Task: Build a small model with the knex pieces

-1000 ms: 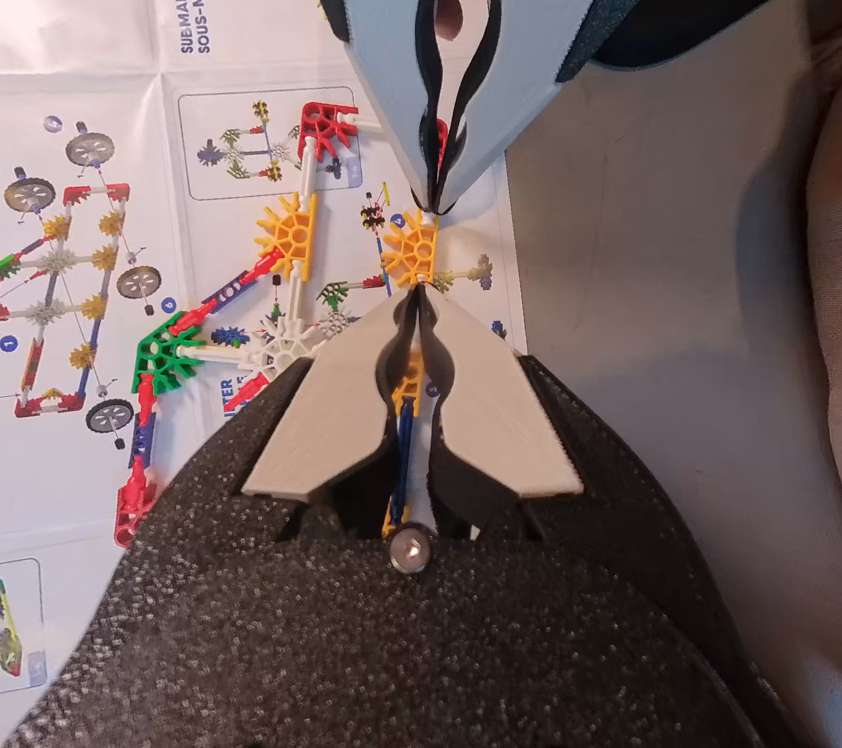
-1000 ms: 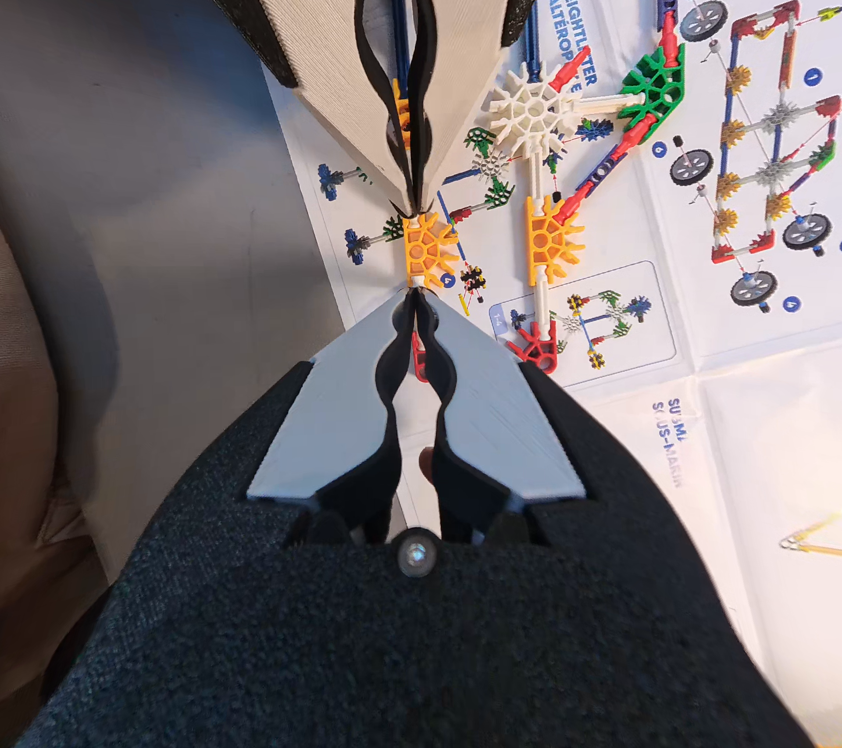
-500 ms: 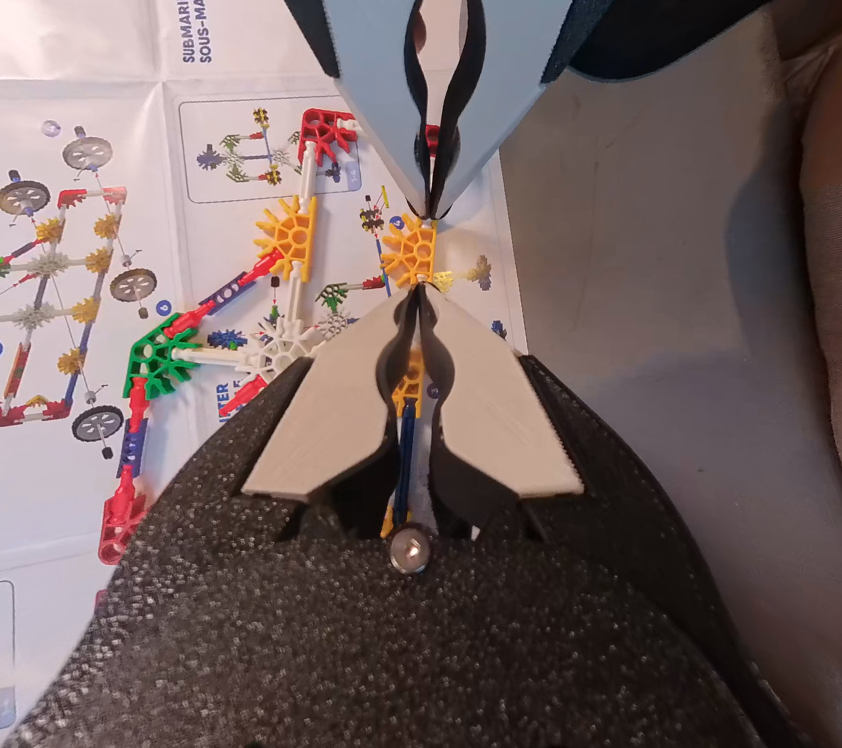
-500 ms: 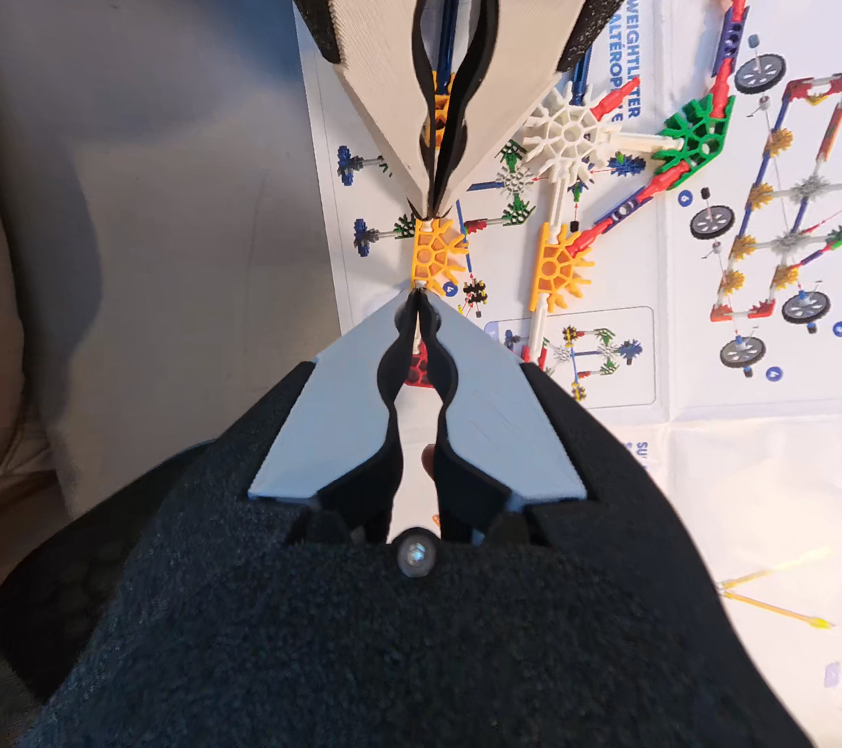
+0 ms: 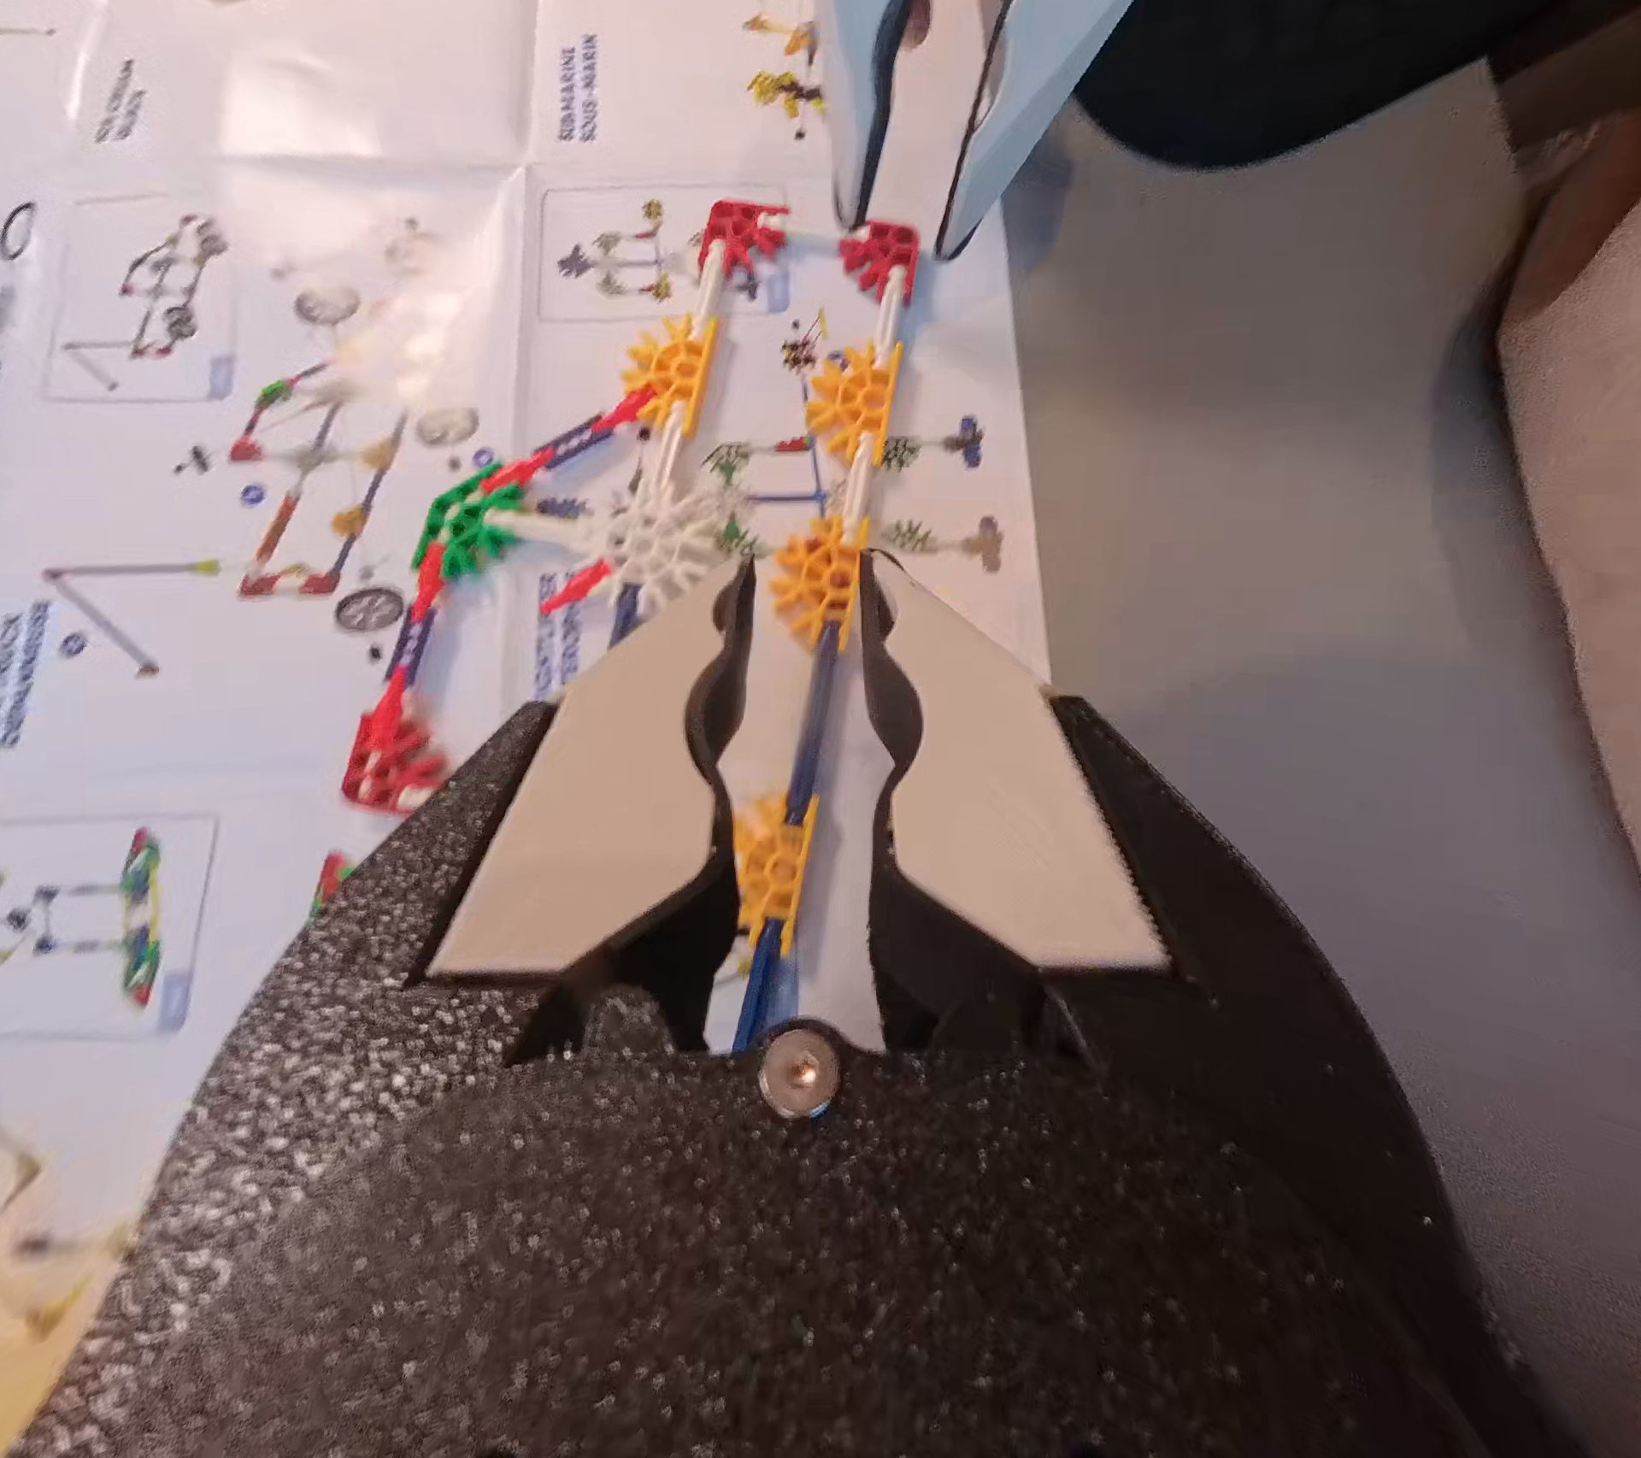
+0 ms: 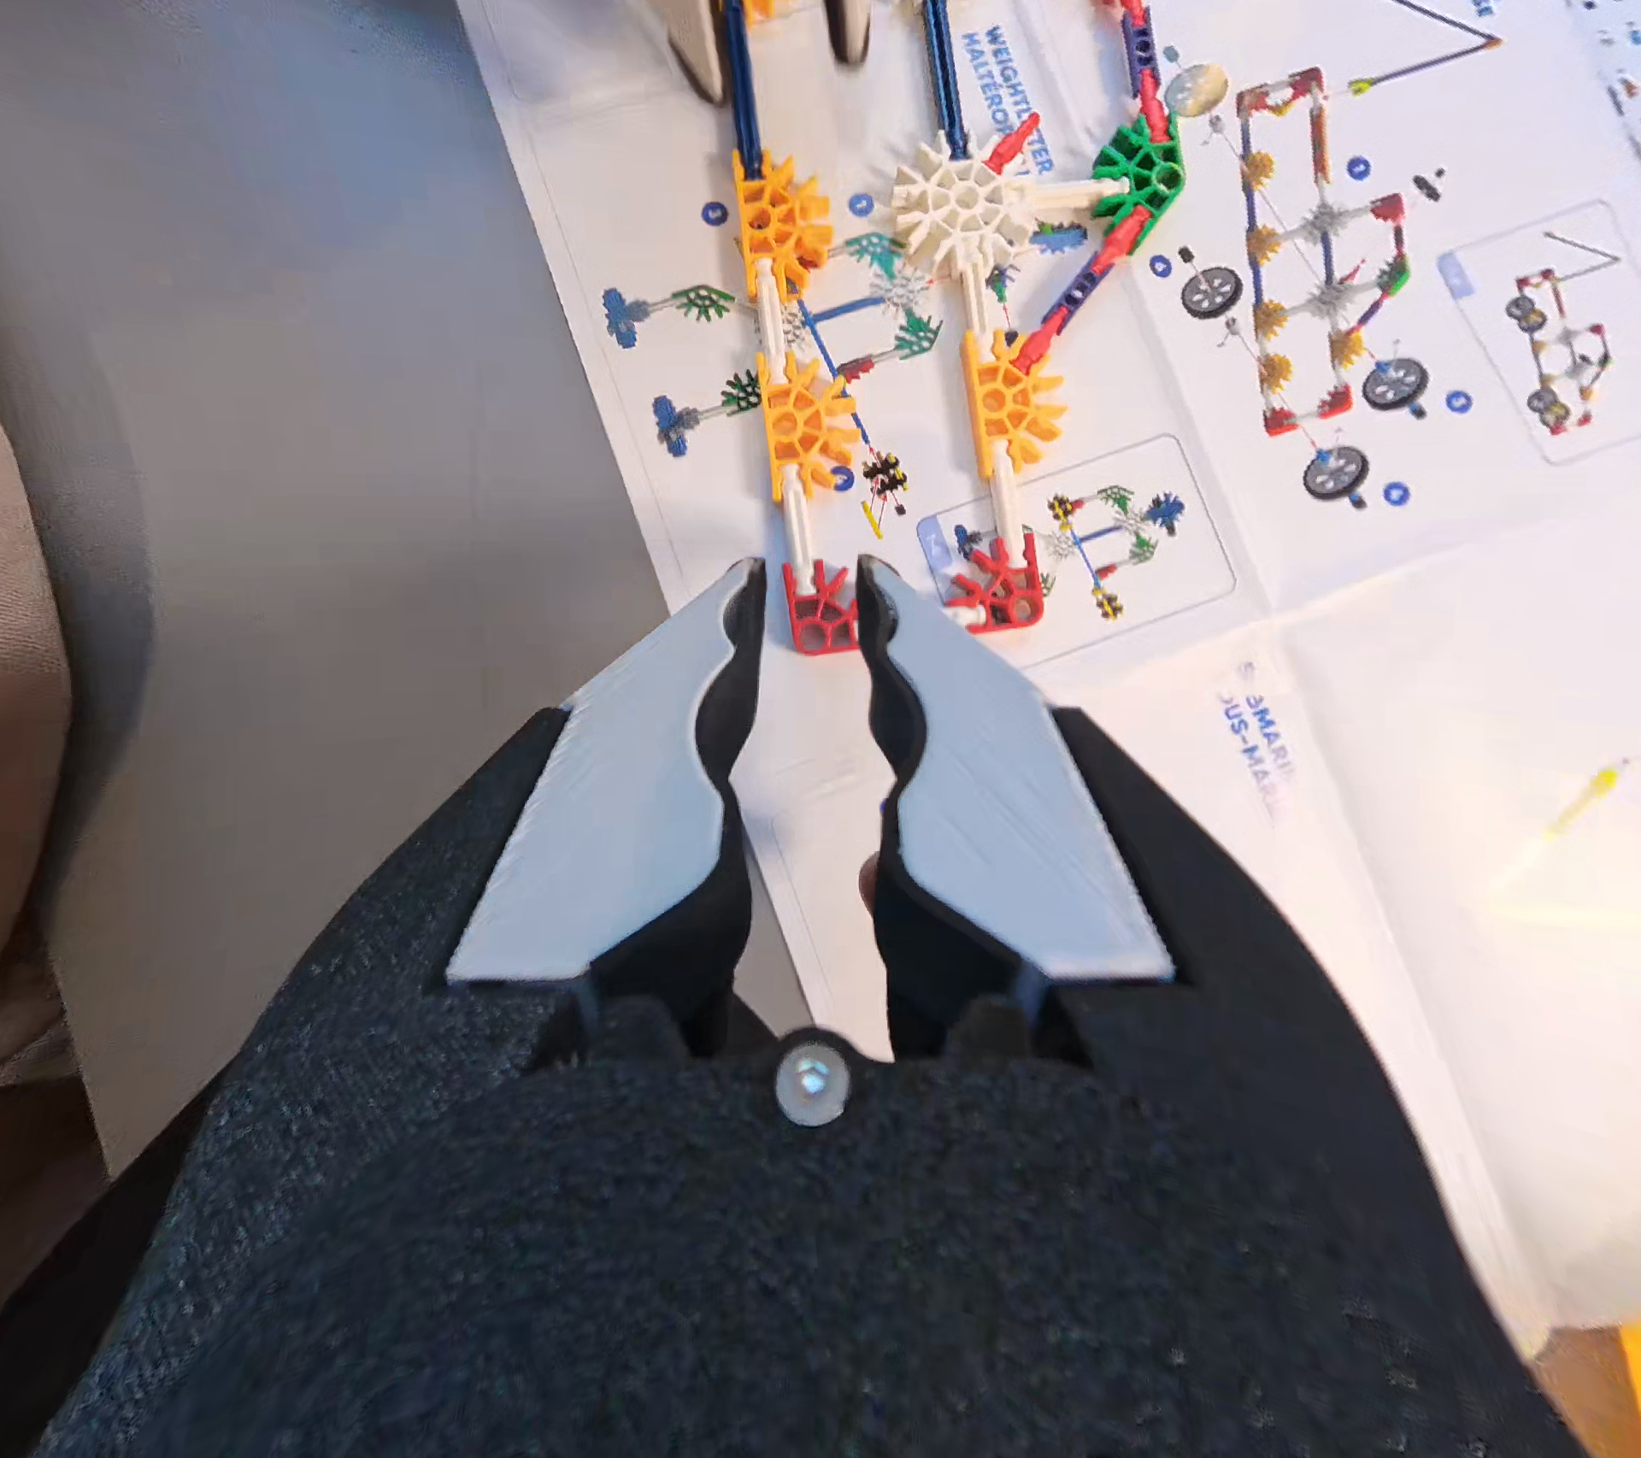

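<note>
Grey tabletop [image 6: 311,616] carries a large white instruction sheet [image 6: 1332,705], unfolded and printed with coloured model diagrams; the sheet's edge runs beside the grippers in both wrist views.

On the sheet lies a flat rod-and-connector model [image 6: 888,314]: two parallel rails of white and blue rods.
- Rail nearest the bare table: red corner connector [image 6: 819,612], then yellow connector [image 6: 804,425], second yellow connector [image 6: 780,221], then a blue rod [image 6: 741,75] running far to a third yellow connector.
- Other rail: second red corner connector, a yellow connector, a white round connector [image 6: 963,208]; a green connector [image 6: 1141,177] branches off to the right.

Left gripper [image 5: 810,572]: beige fingers apart, straddling the blue rod and the yellow connector [image 5: 821,572] at their tips. No contact with either can be made out.

Right gripper [image 6: 810,572]: pale grey fingers apart, one on each side of the red corner connector at the rail's near end. Tips just beside it; contact not resolvable.

Left wrist view motion-blurred.
</note>
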The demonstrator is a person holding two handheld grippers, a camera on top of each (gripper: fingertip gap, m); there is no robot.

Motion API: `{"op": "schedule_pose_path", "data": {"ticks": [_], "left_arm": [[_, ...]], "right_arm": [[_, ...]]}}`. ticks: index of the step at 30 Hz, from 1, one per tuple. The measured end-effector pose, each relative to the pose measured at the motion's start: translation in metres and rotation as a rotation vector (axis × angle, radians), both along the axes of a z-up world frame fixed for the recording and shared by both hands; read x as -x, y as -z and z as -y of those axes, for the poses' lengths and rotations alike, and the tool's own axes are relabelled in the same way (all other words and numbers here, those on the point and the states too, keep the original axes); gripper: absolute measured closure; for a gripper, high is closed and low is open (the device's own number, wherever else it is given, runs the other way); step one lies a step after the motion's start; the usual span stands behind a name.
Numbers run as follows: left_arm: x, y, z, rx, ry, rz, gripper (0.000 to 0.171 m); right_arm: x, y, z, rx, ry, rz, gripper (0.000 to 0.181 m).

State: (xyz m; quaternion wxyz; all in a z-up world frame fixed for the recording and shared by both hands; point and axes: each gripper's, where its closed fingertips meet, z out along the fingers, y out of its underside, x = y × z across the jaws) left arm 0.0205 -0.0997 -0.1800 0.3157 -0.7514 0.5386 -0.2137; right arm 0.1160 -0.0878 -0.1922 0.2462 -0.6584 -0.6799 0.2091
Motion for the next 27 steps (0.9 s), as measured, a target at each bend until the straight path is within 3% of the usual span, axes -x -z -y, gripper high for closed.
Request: {"op": "schedule_pose_path", "data": {"ticks": [3,6,9,17,27], "left_arm": [[0.049,0.01,0.0,-0.007,-0.069,-0.074,0.141],[0.077,0.024,0.007,0.015,-0.102,-0.135,0.143],[0.073,0.031,0.014,0.002,-0.084,-0.169,0.157],[0.049,0.031,0.018,-0.026,-0.099,-0.178,0.157],[0.05,0.031,0.013,-0.067,-0.109,-0.097,0.157]], "right_arm": [[-0.006,0.006,0.002,0.004,0.031,-0.019,0.162],[-0.006,0.013,-0.002,-0.05,0.019,0.0,0.162],[-0.006,0.013,-0.007,-0.046,-0.012,0.03,0.164],[-0.02,0.013,-0.049,-0.101,-0.04,0.121,0.168],[-0.019,0.013,-0.049,-0.017,0.041,0.027,0.168]]}}
